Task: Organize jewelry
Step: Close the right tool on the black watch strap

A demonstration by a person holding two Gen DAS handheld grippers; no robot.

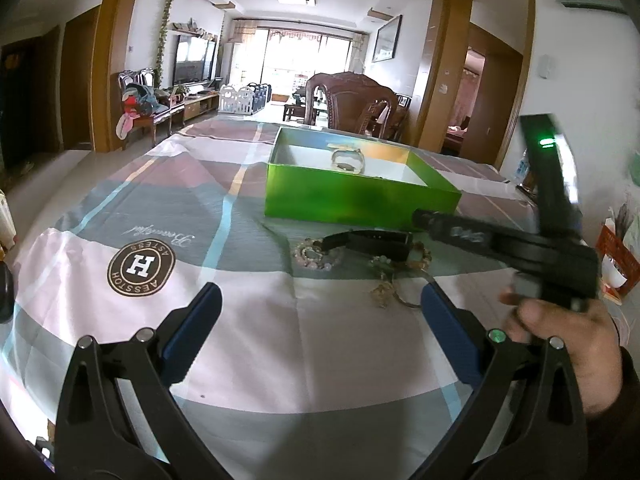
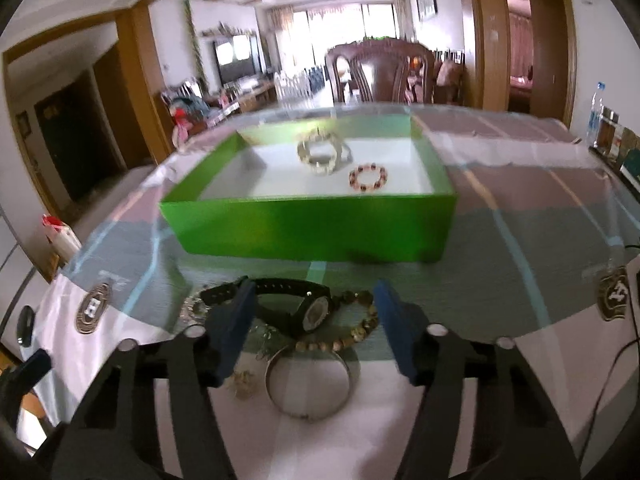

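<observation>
While the right gripper (image 2: 314,326) hovers wide open and empty over the black wristwatch (image 2: 296,308) lying before the green box (image 2: 312,228), its stiff case looks a firmer hold than the floppy strap.

Left hand-held gripper (image 1: 320,312) gapes above the tablecloth (image 1: 248,320); jewelry pile (image 1: 360,256) lies before the green box (image 1: 360,196).

We see a patchwork tablecloth (image 1: 256,312); beyond its far edge stands a carved wooden chair (image 1: 352,100), with a television (image 1: 194,60) farther left of it.
</observation>
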